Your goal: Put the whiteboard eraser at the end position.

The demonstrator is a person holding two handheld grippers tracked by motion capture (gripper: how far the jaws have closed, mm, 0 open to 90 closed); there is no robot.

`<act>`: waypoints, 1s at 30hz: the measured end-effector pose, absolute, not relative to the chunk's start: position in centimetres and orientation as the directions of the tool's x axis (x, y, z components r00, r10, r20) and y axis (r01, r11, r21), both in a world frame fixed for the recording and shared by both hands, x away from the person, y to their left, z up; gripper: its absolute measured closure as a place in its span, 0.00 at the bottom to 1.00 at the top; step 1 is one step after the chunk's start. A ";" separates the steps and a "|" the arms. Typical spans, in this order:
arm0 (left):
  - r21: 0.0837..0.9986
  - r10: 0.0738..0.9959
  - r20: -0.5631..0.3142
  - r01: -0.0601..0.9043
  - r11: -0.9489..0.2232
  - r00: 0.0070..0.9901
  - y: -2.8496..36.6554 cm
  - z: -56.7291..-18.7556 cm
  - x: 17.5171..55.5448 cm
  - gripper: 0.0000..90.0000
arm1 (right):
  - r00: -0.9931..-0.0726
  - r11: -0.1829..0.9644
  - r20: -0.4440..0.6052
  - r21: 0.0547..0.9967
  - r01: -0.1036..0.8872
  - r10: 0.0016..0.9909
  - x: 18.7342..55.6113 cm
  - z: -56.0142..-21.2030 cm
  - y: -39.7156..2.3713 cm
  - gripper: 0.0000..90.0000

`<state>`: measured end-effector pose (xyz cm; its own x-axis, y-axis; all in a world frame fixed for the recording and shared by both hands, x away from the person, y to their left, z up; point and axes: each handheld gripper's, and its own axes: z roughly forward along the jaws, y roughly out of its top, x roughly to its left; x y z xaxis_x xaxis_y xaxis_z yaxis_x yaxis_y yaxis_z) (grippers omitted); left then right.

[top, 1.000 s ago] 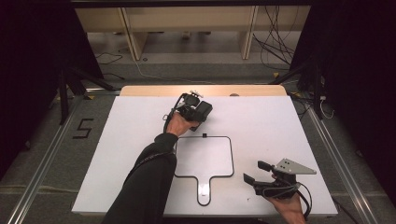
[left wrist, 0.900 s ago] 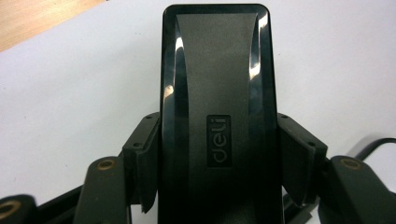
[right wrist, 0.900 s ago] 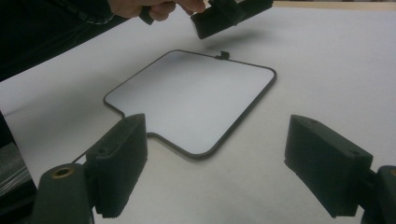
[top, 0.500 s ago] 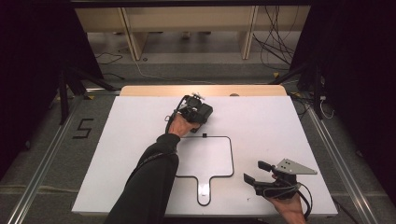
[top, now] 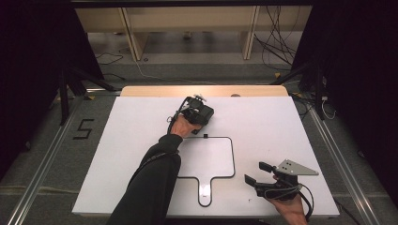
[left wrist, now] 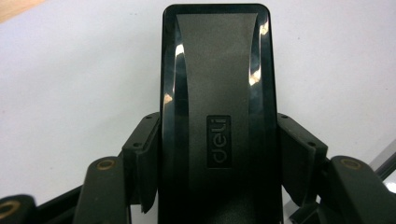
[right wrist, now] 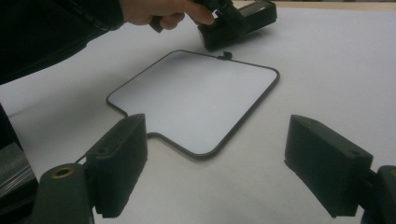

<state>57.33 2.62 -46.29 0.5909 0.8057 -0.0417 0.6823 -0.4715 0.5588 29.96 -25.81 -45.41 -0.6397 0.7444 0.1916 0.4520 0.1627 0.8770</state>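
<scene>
A black Deli stapler (left wrist: 217, 116) is clamped by the left gripper (top: 199, 114) near the table's (top: 281, 122) far edge; the right gripper (right wrist: 224, 163) is held wide open at the near right corner.

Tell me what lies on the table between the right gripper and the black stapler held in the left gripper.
Between the right gripper and the black stapler lies the black paddle-shaped outline on the white table; otherwise bare, as the high view and right gripper view show.

Black stapler (left wrist: 217, 116): glossy black body with a matte grey top strip, embossed "deli" logo. Long rectangular form, rounded far end. Lies flat over the white desk (top: 281, 126), near its far edge, just beyond the black outline (top: 232, 159) drawn on the surface. Clamped at both long sides.
</scene>
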 end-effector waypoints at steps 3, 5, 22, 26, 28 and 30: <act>0.556 0.810 -0.044 0.688 -0.466 0.584 2.4 -46.5 57.4 0.44 | -0.639 0.162 0.193 0.877 0.453 0.745 29.9 -45.4 -25.8 0.24; 0.548 0.806 -0.028 0.683 -0.482 0.592 2.3 -46.6 57.4 0.44 | -0.640 0.163 0.191 0.877 0.452 0.744 29.9 -45.4 -25.8 0.24; 0.573 0.816 -0.081 0.697 -0.432 0.573 2.9 -46.1 57.2 0.28 | -0.640 0.163 0.191 0.877 0.452 0.744 29.9 -45.4 -25.8 0.24; 0.590 0.816 -0.091 0.691 -0.418 0.571 3.3 -45.3 56.9 0.23 | -0.639 0.165 0.188 0.877 0.451 0.746 29.9 -45.4 -25.8 0.24; 0.595 0.812 -0.101 0.689 -0.414 0.575 3.6 -44.9 56.7 0.22 | -0.638 0.163 0.189 0.878 0.451 0.746 29.9 -45.4 -25.8 0.24; 0.610 0.810 -0.110 0.682 -0.403 0.577 4.0 -44.4 56.4 0.21 | -0.639 0.165 0.187 0.878 0.450 0.746 29.9 -45.4 -25.8 0.24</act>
<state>56.43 3.97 -44.43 0.5766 0.8096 -0.1101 0.6824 -0.4030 0.6099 29.90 -25.82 -45.36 -0.6388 0.7462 0.1874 0.4501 0.1650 0.8776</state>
